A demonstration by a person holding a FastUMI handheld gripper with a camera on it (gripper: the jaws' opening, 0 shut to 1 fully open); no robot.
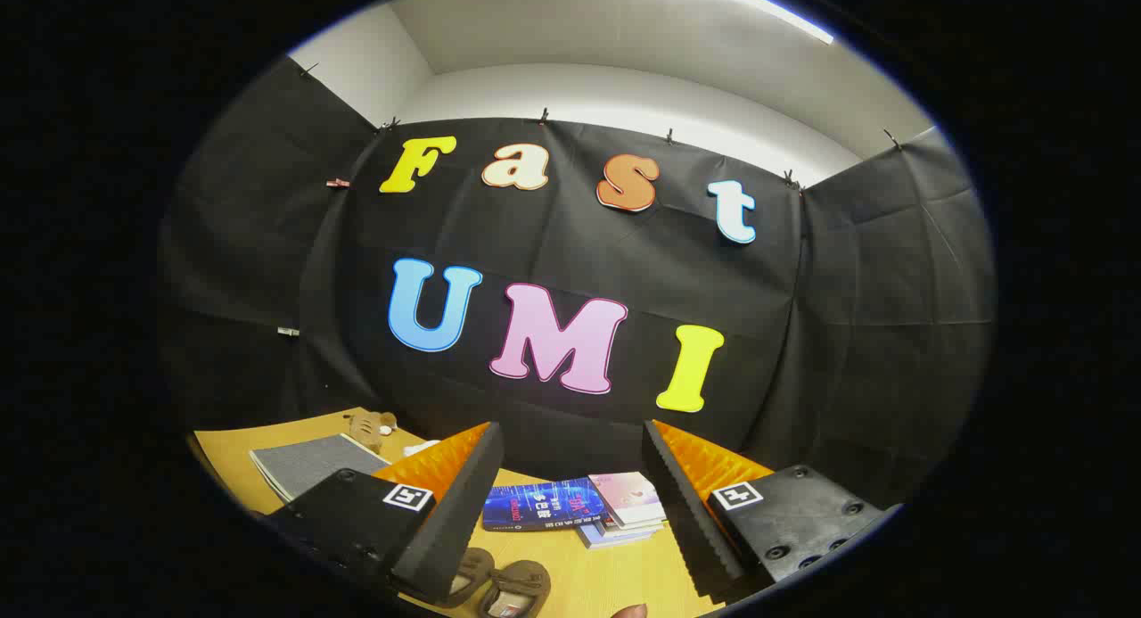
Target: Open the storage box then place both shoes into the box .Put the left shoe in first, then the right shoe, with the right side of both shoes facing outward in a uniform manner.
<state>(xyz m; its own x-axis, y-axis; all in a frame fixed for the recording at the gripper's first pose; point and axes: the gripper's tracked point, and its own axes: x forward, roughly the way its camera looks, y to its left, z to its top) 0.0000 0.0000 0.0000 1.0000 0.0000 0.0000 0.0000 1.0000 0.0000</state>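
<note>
Gripper (570,502) is hanging wide open, holding nothing; the shoes (499,587) are lying just below its fingers, nearer the left one.

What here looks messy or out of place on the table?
Nothing is spilled or broken. The books beyond the open gripper lie in a loose, uneven stack. The sandals sit low by the left finger. A small stuffed toy lies near the wall, beside a grey mat.
</note>
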